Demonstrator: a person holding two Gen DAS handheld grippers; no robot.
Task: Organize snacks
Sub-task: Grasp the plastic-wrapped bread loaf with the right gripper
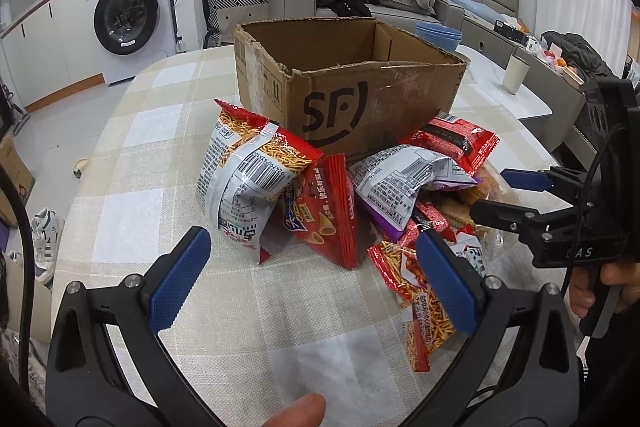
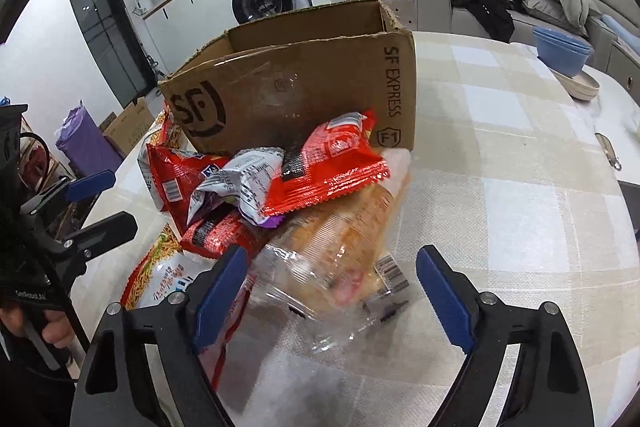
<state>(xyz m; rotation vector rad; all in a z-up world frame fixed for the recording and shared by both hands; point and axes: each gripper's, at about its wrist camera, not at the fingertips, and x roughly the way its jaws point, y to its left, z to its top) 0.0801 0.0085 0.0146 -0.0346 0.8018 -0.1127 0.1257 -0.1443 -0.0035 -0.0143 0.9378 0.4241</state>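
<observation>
An open cardboard box (image 1: 360, 95) (image 2: 300, 95) marked SF stands on the checked tablecloth. A pile of snack bags lies against its near side: a silver and red noodle-snack bag (image 1: 244, 183), a red cone-snack bag (image 1: 324, 215), a silver and purple bag (image 1: 404, 183) and a red packet (image 1: 456, 139) (image 2: 328, 167). My left gripper (image 1: 312, 243) (image 2: 122, 197) stands open just short of the pile, holding nothing. My right gripper (image 2: 332, 259) (image 1: 492, 191) is open, with a clear bag of biscuits (image 2: 332, 247) lying between its fingers on the table. Its right pad stands apart from the bag.
Stacked blue bowls (image 2: 562, 51) (image 1: 438, 33) and a pale cup (image 1: 515, 73) stand on the table's far side. Keys (image 2: 608, 151) lie near its right edge. Behind are a sofa (image 1: 460, 11) with clothes and a washing machine (image 1: 126, 15). Bare tablecloth (image 2: 500, 187) lies right of the pile.
</observation>
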